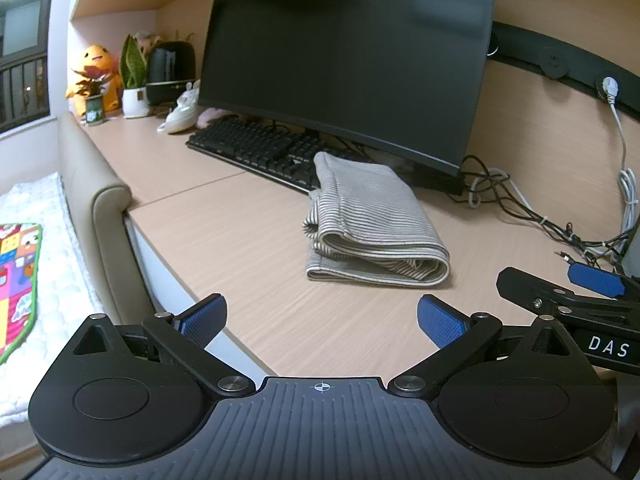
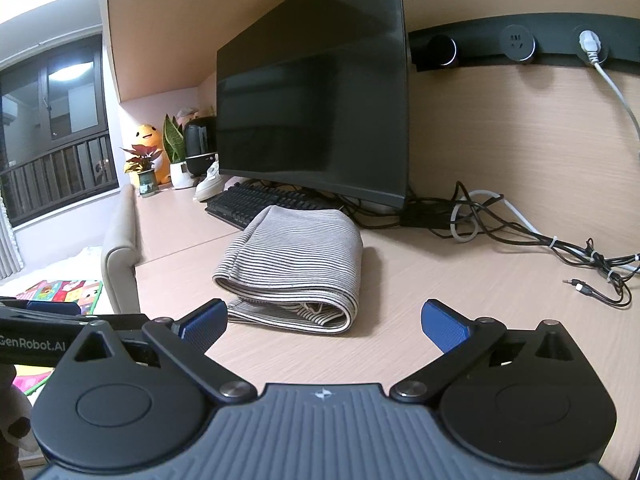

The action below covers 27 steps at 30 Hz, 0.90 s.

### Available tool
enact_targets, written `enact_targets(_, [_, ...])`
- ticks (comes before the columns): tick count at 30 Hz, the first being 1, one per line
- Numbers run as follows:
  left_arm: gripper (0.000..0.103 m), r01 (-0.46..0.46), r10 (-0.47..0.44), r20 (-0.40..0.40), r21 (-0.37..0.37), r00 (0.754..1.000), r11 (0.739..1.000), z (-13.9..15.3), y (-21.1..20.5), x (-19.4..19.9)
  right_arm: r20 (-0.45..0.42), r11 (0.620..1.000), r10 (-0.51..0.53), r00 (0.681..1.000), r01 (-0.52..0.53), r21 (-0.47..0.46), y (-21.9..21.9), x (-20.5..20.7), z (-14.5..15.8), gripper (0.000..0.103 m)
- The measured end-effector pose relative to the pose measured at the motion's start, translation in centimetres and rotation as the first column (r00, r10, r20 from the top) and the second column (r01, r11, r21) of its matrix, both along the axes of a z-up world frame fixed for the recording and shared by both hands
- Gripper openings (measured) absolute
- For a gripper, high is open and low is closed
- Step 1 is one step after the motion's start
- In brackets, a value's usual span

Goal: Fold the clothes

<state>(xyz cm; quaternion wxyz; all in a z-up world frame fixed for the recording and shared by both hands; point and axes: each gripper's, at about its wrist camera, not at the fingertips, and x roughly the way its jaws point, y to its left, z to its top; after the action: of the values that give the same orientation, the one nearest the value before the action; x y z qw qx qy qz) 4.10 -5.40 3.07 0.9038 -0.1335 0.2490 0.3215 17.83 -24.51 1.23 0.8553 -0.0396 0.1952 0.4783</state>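
Striped garment (image 1: 372, 220) folded into a compact bundle on the worktop (image 1: 240, 232), far end against the keyboard (image 1: 256, 148).

Left gripper (image 1: 322, 320) and right gripper (image 2: 324, 322) both spread wide, holding nothing, short of the cloth. Likely risks: snagging the loose inner layers at the open near end and undoing the fold; nudging the bundle into the keyboard or the cables (image 2: 560, 248).

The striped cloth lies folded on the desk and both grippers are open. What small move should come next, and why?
Probably none on the cloth: it already lies in a neat folded stack on the desk, its far end against the keyboard. Both the left hand-held gripper and the right hand-held gripper are open, empty and short of it. I would draw both back a little and leave it.
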Motion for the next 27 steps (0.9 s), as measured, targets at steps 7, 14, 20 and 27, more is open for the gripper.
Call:
enact_targets(7, [0.103,-0.01,0.01,-0.002,-0.004,1.0,1.0,-0.08,-0.1,-0.2,-0.001,1.0,0.008,1.0,-0.008,0.0,0.01,-0.05,-0.02,0.103])
enact_targets(14, [0.103,-0.011,0.011,0.0,-0.008,1.0,1.0,-0.11,-0.03,-0.38,-0.005,1.0,0.012,1.0,-0.012,-0.003,0.1,-0.09,-0.03,0.103])
enact_targets(20, [0.103,-0.012,0.012,0.001,-0.01,1.0,1.0,-0.12,0.08,-0.5,-0.005,1.0,0.013,1.0,-0.013,-0.004,0.2,-0.29,-0.04,0.103])
enact_targets(27, [0.103,-0.01,0.01,-0.001,-0.014,1.0,1.0,-0.12,0.24,-0.43,-0.009,1.0,0.014,1.0,-0.014,-0.005,0.22,-0.33,-0.07,0.103])
